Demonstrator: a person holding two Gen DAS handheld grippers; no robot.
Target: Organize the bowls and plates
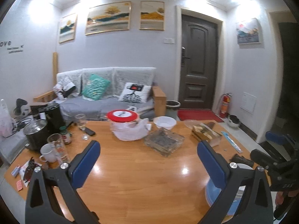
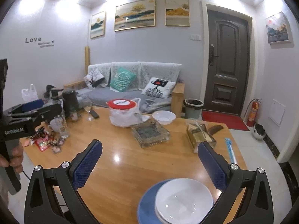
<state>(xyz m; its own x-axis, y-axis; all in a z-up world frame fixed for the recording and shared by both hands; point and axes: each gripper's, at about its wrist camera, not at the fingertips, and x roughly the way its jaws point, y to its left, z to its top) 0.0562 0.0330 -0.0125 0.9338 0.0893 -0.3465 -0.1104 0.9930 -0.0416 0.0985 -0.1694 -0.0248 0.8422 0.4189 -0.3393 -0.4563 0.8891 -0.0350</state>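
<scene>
A white plate (image 2: 184, 198) lies on a blue plate (image 2: 146, 203) at the near edge of the wooden table (image 2: 130, 160), just below my open right gripper (image 2: 149, 160). The blue plate (image 1: 214, 192) also shows in the left wrist view behind my right finger. A white bowl (image 1: 164, 122) stands at the table's far side, also in the right wrist view (image 2: 163, 117). My left gripper (image 1: 148, 158) is open and empty above the table's middle. The right gripper's body (image 1: 276, 166) is at the left wrist view's right edge.
A glass ashtray (image 2: 150, 133) sits mid-table. A red-lidded container in a plastic bag (image 2: 123, 112), a wine glass (image 2: 88, 110), a mug (image 1: 48, 152), a pot (image 1: 35, 132) and snack wrappers (image 2: 44, 140) crowd the left. A tissue pack (image 2: 199, 134) and a blue strip (image 2: 230, 149) lie right.
</scene>
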